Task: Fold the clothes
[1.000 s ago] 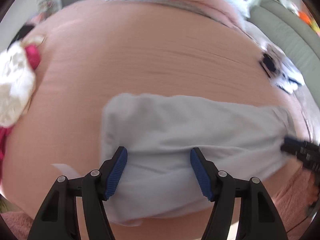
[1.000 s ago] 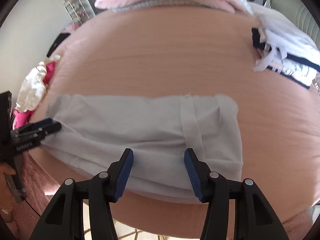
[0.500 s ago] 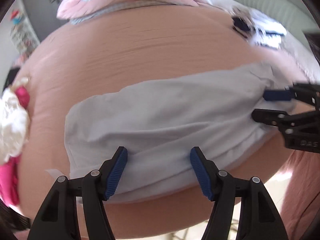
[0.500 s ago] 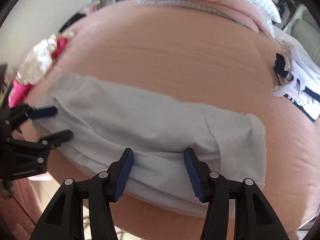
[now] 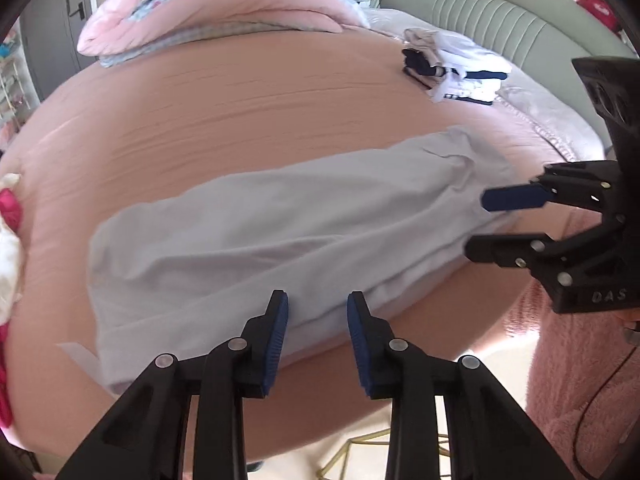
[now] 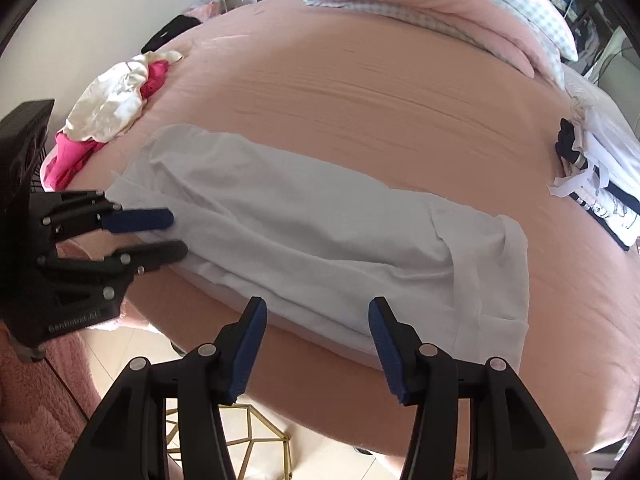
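Lying across the near edge of a pink bed [image 5: 224, 120], a pale grey garment [image 5: 280, 240], folded into a long band, one end near the left side, the other toward the right, with a narrow flap [image 6: 480, 264] turned over at its right end. Hovering at the near edge of that cloth, the left gripper [image 5: 317, 312], jaws just drawn closer together, a narrow gap left between the blue pads [image 5: 280, 320], cloth beneath them but whether pinched, cannot tell. Further along to the right, the right gripper [image 6: 318, 320], jaws clearly apart, poised over the near hem, pads not pressing on the cloth. Seen from each camera, the other tool at the side of the garment with its fingers pointing in toward the cloth. Heaped at the far left edge, white and bright pink clothes [image 6: 116, 104]. Stacked at the far right, white and navy clothes [image 5: 460, 68]. Piled at the far end, a pink and checked quilt [image 5: 224, 12]. Below the bed edge, pale floor and a gold wire frame [image 6: 248, 432].
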Motion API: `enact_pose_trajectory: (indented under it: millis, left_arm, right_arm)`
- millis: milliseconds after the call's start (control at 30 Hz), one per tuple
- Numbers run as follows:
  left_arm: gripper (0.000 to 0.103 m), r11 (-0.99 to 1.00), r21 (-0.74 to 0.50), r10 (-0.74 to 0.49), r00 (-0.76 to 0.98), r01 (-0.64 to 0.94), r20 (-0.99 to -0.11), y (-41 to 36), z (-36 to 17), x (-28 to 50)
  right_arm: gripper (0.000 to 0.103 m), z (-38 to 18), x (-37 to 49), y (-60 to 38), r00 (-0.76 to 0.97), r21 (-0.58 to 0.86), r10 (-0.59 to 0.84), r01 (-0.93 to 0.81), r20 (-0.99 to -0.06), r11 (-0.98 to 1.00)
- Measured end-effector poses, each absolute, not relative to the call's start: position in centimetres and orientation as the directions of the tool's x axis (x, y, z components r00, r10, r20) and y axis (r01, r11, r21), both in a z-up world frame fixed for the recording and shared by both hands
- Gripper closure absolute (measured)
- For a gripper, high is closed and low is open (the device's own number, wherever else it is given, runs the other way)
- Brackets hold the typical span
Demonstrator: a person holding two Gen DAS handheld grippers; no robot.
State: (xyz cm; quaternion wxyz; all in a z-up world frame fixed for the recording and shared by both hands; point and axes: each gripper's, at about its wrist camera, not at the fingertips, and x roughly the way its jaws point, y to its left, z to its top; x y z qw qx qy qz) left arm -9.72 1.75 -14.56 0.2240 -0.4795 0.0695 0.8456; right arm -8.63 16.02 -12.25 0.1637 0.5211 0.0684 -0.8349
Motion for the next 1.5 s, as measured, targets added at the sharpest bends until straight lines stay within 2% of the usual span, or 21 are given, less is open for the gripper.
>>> enact_pose_trajectory:
  millis: [133, 267, 467, 500, 533, 567, 733, 833, 967, 1100, 1167, 1400, 1467, 1500]
  left_arm:
    - [0.075, -0.876, -0.123, 0.352, -0.444, -0.466, -0.824, 2.2, -13.9, -9.6]
    - [0.075, -0.871, -0.041, 0.287, -0.440, -0.489, -0.851, 3.4, -14.7, -8.8]
    - [0.075, -0.892, -0.002, 0.257, -0.503, -0.451, -0.825, 3.9, -14.9, -9.2]
    - [0.081, -0.899, -0.001, 0.252, -0.515, -0.439, -0.819, 3.9, -14.9, -9.3]
    - [0.091, -0.904, 0.003, 0.245, -0.525, -0.427, -0.815, 3.8, -14.7, -9.4]
    - [0.093, -0.909, 0.000, 0.244, -0.534, -0.416, -0.810, 3.7, -14.6, -9.5]
    - [0.094, -0.901, -0.077, 0.311, -0.511, -0.427, -0.801, 3.1, -14.3, -9.9]
    - [0.094, -0.885, -0.120, 0.353, -0.479, -0.451, -0.803, 2.4, -14.2, -9.4]
    - [0.094, -0.880, -0.063, 0.308, -0.466, -0.470, -0.830, 2.6, -15.1, -8.8]
    - [0.092, -0.879, -0.083, 0.317, -0.447, -0.469, -0.836, 2.6, -15.6, -8.9]
    - [0.089, -0.874, -0.103, 0.336, -0.440, -0.474, -0.832, 2.5, -15.7, -8.9]
    - [0.089, -0.882, -0.075, 0.317, -0.469, -0.465, -0.824, 3.0, -15.7, -8.9]
    - [0.092, -0.891, -0.088, 0.324, -0.488, -0.445, -0.811, 2.8, -15.5, -9.2]
    - [0.097, -0.897, -0.091, 0.323, -0.500, -0.434, -0.804, 2.7, -15.3, -9.3]
  right_arm:
    - [0.051, -12.0, -9.5, 16.4, -0.423, 0.140, -0.253, 0.281, -0.870, -0.950]
    - [0.051, -12.7, -9.7, 14.9, -0.407, 0.059, -0.190, 0.315, -0.893, -0.947]
    - [0.051, -14.9, -9.3, 15.1, -0.397, 0.034, -0.160, 0.306, -0.904, -0.951]
    - [0.051, -14.6, -9.3, 15.0, -0.410, 0.038, -0.163, 0.295, -0.897, -0.955]
    - [0.054, -14.4, -9.2, 14.9, -0.423, 0.042, -0.165, 0.284, -0.891, -0.958]
    - [0.056, -14.2, -9.2, 14.8, -0.436, 0.045, -0.167, 0.276, -0.884, -0.960]
    - [0.067, -14.0, -9.6, 14.2, -0.439, 0.053, -0.177, 0.279, -0.881, -0.959]
    - [0.067, -14.2, -9.4, 14.0, -0.423, 0.031, -0.166, 0.309, -0.891, -0.951]
    - [0.067, -14.4, -8.5, 13.6, -0.430, -0.035, -0.132, 0.358, -0.893, -0.933]
    - [0.066, -15.3, -9.1, 13.3, -0.436, -0.070, -0.100, 0.358, -0.894, -0.931]
    - [0.067, -15.0, -9.3, 13.6, -0.437, -0.041, -0.119, 0.340, -0.892, -0.940]
    - [0.072, -15.0, -10.8, 16.6, -0.397, 0.210, -0.272, 0.193, -0.877, -0.958]
    - [0.074, -15.1, -11.0, 16.4, -0.400, 0.212, -0.273, 0.190, -0.875, -0.959]
    - [0.074, -15.2, -11.1, 16.3, -0.402, 0.209, -0.271, 0.192, -0.875, -0.959]
